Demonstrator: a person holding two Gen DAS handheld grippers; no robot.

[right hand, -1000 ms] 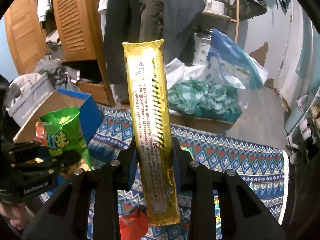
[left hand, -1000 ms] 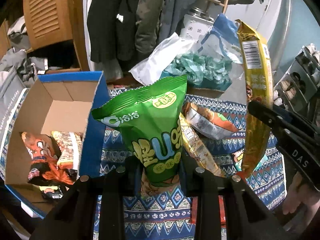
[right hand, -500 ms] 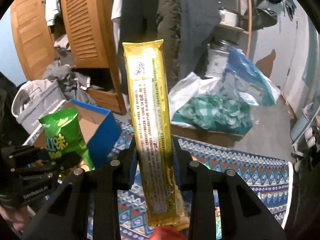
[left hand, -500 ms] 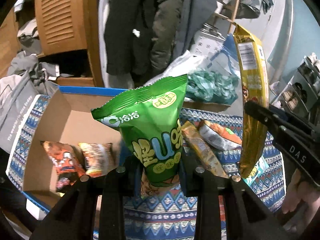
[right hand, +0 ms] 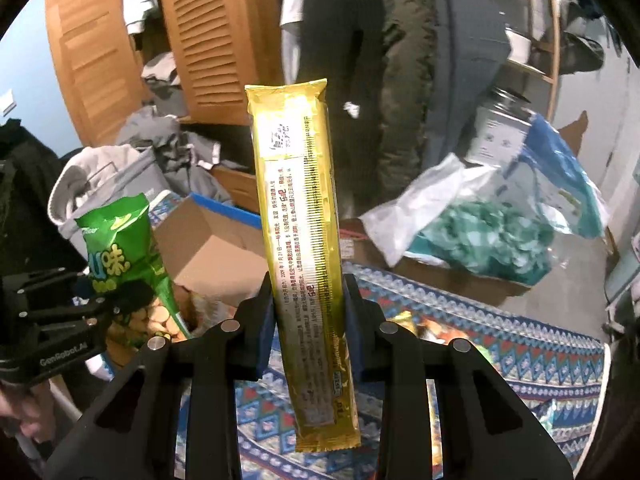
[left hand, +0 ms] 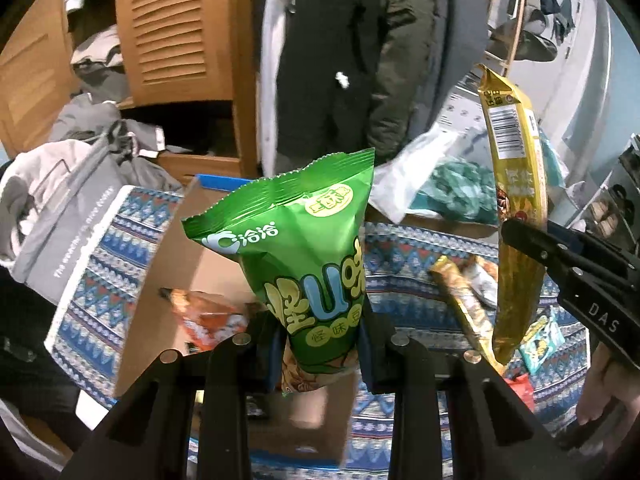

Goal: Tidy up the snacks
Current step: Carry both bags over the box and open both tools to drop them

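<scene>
The box (left hand: 168, 280) sits open on the patterned surface (left hand: 92, 256), with an orange pack (left hand: 208, 316) inside. The left gripper (left hand: 318, 340) is clenched on the green bag (left hand: 304, 256), which is up in the air above the box. Right of the box, the right gripper (right hand: 308, 320) squeezes the tall gold pack (right hand: 308, 240), also up high. More snacks (left hand: 464, 296) lie on the surface right of the box. The gold pack is long and floppy, so it could tip, hit the box wall and fall outside. The puffy green bag might slip too.
</scene>
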